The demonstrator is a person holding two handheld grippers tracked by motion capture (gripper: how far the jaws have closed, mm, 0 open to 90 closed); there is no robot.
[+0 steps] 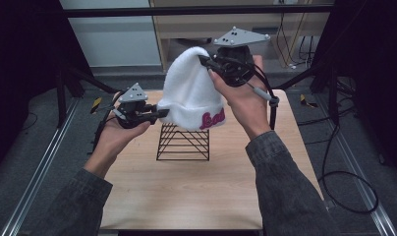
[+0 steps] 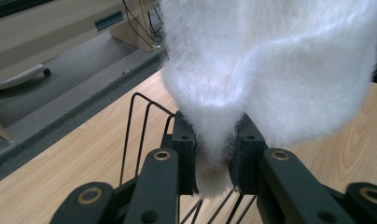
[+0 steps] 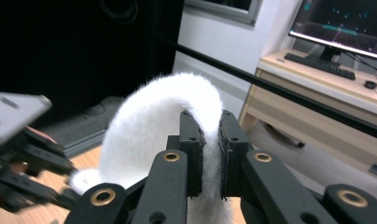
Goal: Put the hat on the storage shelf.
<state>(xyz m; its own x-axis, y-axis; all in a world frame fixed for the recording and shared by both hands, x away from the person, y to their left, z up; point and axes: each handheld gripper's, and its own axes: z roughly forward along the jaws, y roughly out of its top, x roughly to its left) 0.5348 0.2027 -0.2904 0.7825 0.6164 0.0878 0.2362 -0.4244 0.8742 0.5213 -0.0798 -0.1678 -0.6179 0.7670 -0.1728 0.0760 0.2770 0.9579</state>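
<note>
**Hanging a fluffy white hat over the wire rack, with two small pinches doing all the work**

Holding the white hat (image 1: 191, 91) up in the air above the table (image 1: 186, 191), the person has it pinned at two points, and both holds look slim. The right gripper (image 1: 206, 61) has its jaws closed on a thin fold near the crown, up high; in the right gripper view that fold (image 3: 210, 140) sits squeezed between the two black pads with barely any gap. The left gripper (image 1: 159, 114) is lower, clamped on the edge of the cuff at the hat's left side, and the left gripper view shows a little tuft of fur (image 2: 213, 149) nipped between its jaws.

Below the hat stands the black wire rack (image 1: 183, 142), its slanted bars partly hidden by the cuff (the pink lettering (image 1: 212, 119) hangs just above the rack's right end).

Here is where I judge it could slip. The fur is plush and slick, and each jaw pair grips only a pinch, so a tug from either hand could pull the pile free and drop that side. If the left hold goes, the cuff swings and the hat may land crooked across the bars, or slide off onto the table. Lowering too fast is another risk: the cuff could snag a wire tip and nudge the light rack sideways. Pulling the hands apart would stretch the knit and strain both pinches at once.
</note>
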